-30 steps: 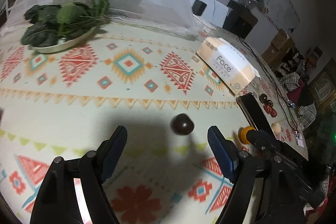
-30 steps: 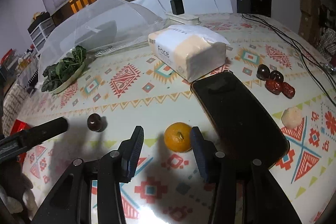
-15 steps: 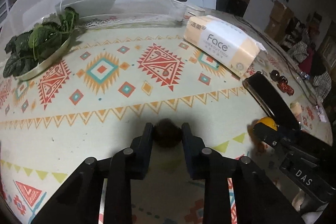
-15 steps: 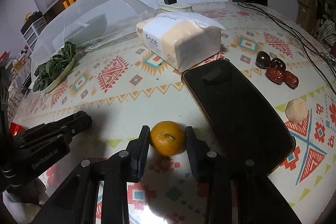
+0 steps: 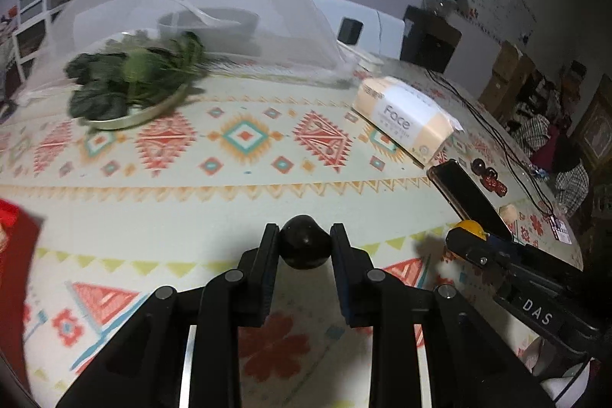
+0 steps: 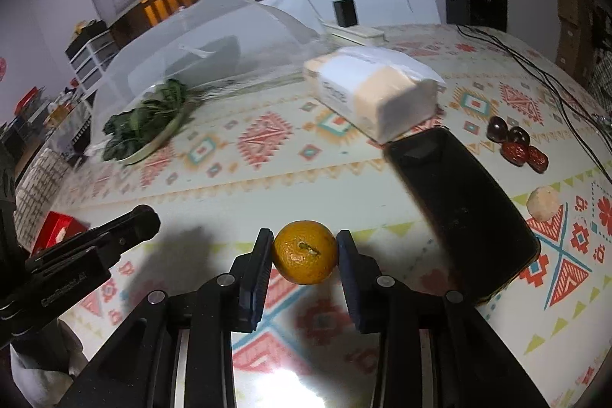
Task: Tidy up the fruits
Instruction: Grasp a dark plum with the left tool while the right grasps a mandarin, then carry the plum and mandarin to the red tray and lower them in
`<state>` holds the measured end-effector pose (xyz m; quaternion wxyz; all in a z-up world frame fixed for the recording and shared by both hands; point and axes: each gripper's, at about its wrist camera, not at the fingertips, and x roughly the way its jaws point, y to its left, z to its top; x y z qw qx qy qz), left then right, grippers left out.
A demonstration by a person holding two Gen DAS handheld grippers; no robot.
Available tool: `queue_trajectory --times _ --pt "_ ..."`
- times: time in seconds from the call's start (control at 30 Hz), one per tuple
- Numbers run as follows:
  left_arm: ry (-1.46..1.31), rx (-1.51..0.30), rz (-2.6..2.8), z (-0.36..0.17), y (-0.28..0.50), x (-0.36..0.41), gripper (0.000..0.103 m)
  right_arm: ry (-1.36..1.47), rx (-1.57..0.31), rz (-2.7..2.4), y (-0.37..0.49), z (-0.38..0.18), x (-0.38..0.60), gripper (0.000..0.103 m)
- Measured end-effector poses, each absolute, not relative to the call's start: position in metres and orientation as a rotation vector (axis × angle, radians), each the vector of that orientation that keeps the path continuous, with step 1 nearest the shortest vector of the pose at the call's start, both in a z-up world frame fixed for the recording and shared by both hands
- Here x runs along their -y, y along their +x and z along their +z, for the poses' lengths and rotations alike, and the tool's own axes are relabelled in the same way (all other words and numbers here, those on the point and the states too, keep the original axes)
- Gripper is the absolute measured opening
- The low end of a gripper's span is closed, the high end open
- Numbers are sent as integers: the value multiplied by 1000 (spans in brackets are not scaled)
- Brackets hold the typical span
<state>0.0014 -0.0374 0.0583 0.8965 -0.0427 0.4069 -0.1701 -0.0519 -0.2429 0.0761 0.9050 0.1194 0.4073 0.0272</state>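
Observation:
My left gripper point(image 5: 305, 247) is shut on a dark round fruit point(image 5: 305, 246) and holds it above the patterned tablecloth. My right gripper point(image 6: 306, 253) is shut on a small orange point(image 6: 305, 252), also lifted off the cloth. In the left wrist view the right gripper shows at the right with the orange point(image 5: 470, 227) in it. In the right wrist view the left gripper's body point(image 6: 91, 247) shows at the left. Several dark and red small fruits point(image 6: 514, 144) and a pale peeled piece point(image 6: 544, 203) lie at the right.
A black phone point(image 6: 459, 205) lies just right of the orange. A tissue pack point(image 6: 375, 88) sits behind it. A plate of greens point(image 5: 134, 86) and a mesh food cover point(image 5: 199, 14) stand at the back left. A red box point(image 6: 57, 230) lies at the left edge. Cables point(image 6: 535, 71) run at the far right.
Both grippers went from open around their fruits to shut on them. Both have since risen, lifting the dark fruit and the orange off the cloth.

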Motion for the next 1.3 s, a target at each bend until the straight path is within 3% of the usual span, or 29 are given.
queue_trajectory --times 0.67,1.3 --pt "-289 -679 -58 98 -69 -134 26 85 -817 292 -84 112 97 37" --pt "-309 -578 194 113 -104 -277 26 -65 -849 568 -78 124 -92 37"
